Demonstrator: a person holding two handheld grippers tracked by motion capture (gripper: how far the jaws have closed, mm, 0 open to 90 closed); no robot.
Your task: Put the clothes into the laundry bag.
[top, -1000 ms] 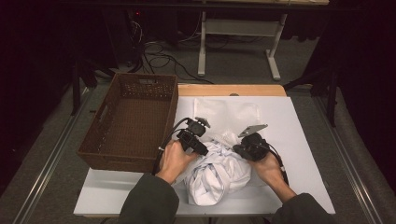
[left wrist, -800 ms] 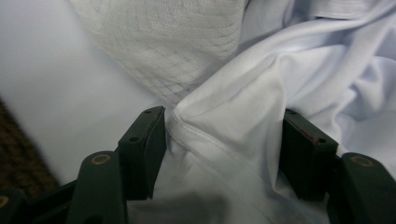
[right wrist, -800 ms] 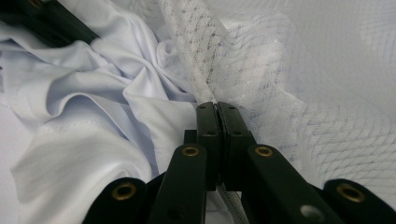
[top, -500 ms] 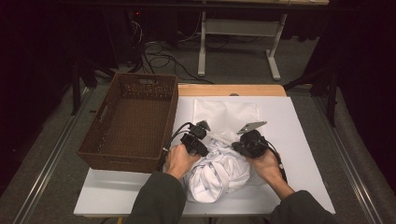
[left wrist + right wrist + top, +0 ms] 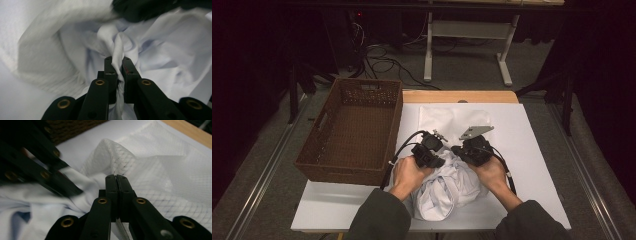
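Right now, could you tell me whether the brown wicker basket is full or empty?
Empty: the brown wicker basket shows bare woven floor; the white cloth lies bunched on the table.

A crumpled white garment (image 5: pixel 447 187) lies bunched beside a flat white mesh bag (image 5: pixel 452 120).

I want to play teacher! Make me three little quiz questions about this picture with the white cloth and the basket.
1. True or false: the left gripper is pinching a fold of the white cloth.
2. Which side of the white cloth does the brown basket sit on in the high view: A) left, B) right, C) on top of it?
3. Fill in the gap: the right gripper is shut on the white ____ bag.

Key
1. True. A fold sits between its jaws.
2. A. The brown basket stands at the left of the table.
3. Mesh.
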